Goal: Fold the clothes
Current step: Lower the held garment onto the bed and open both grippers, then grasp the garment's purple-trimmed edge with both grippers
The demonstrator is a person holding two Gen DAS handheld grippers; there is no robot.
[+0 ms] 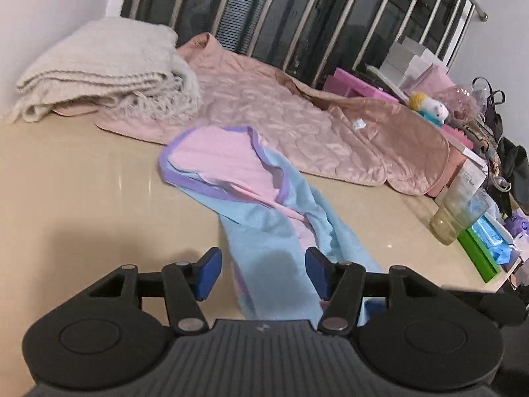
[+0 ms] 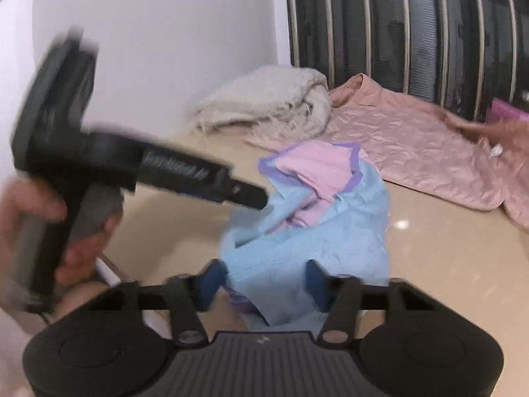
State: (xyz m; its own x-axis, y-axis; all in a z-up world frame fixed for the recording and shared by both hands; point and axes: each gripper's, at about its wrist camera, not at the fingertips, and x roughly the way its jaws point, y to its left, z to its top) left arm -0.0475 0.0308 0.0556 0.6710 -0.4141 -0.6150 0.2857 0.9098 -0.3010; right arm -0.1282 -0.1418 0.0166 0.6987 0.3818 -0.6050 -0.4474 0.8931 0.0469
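Observation:
A light blue garment [image 1: 264, 211] with a pink lining and purple trim lies crumpled on the glossy beige table [image 1: 82, 198]. Its near end runs between the blue pads of my left gripper [image 1: 263, 274], whose jaws stand apart without pressing the cloth. In the right wrist view the same garment [image 2: 314, 231] fills the gap of my right gripper [image 2: 264, 283], also with jaws apart. A hand holds the left gripper [image 2: 259, 198] at the left of that view, blurred, its tip by the garment's left edge.
A folded cream knitted blanket [image 1: 99, 72] and a pink quilted garment [image 1: 297, 125] lie at the back, below a barred window. Along the right edge stand a plastic cup [image 1: 459, 218], a plush toy [image 1: 426, 106], a green box [image 1: 479, 258] and other clutter.

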